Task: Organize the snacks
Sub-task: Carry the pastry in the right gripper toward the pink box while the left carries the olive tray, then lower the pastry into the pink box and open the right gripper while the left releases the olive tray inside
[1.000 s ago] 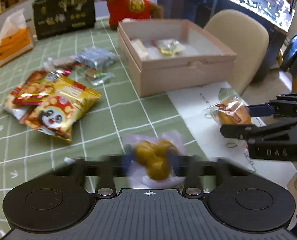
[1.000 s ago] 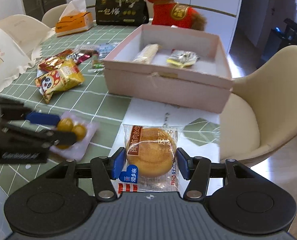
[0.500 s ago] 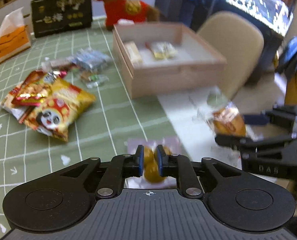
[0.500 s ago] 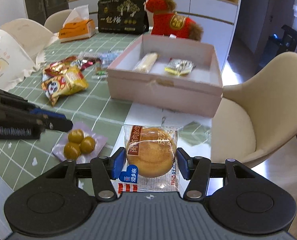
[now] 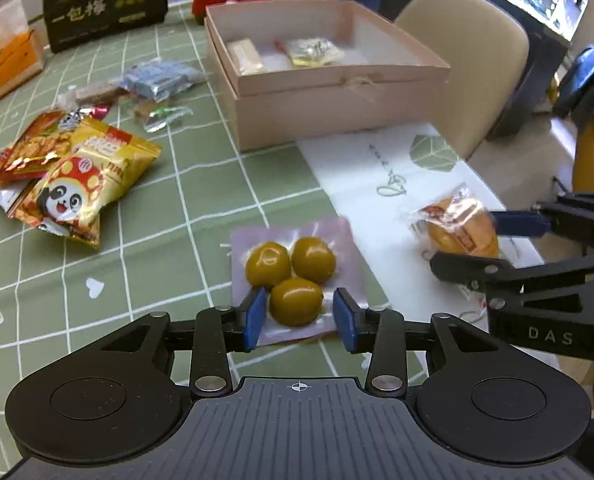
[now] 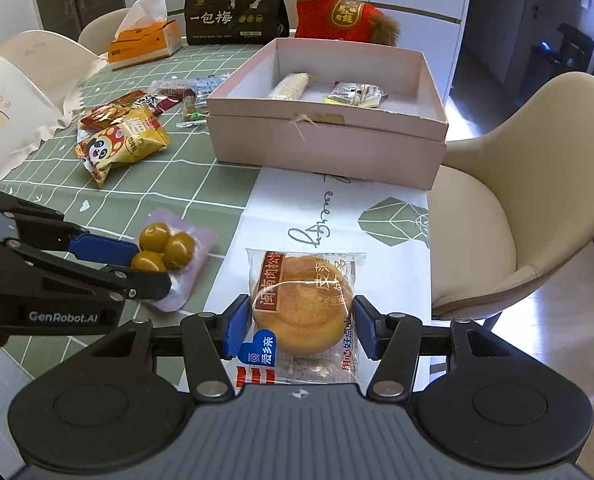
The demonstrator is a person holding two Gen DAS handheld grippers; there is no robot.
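At the near edge of the desk (image 6: 201, 184), the left claw (image 5: 299, 314) is opening around a pack of three green plums (image 5: 293, 274), its pads flanking the nearest plum without pressing. Just beside it, the right claw (image 6: 295, 330) is clenched on a wrapped pastry (image 6: 303, 306) that seems to rest on the white runner. The pink box (image 6: 329, 140) stands beyond, open, with bare floor inside; green cloth between lies clear.

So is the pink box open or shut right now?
Open. The pink box has no lid on top, and its inside shows two wrapped snacks, a pale roll and a small packet.
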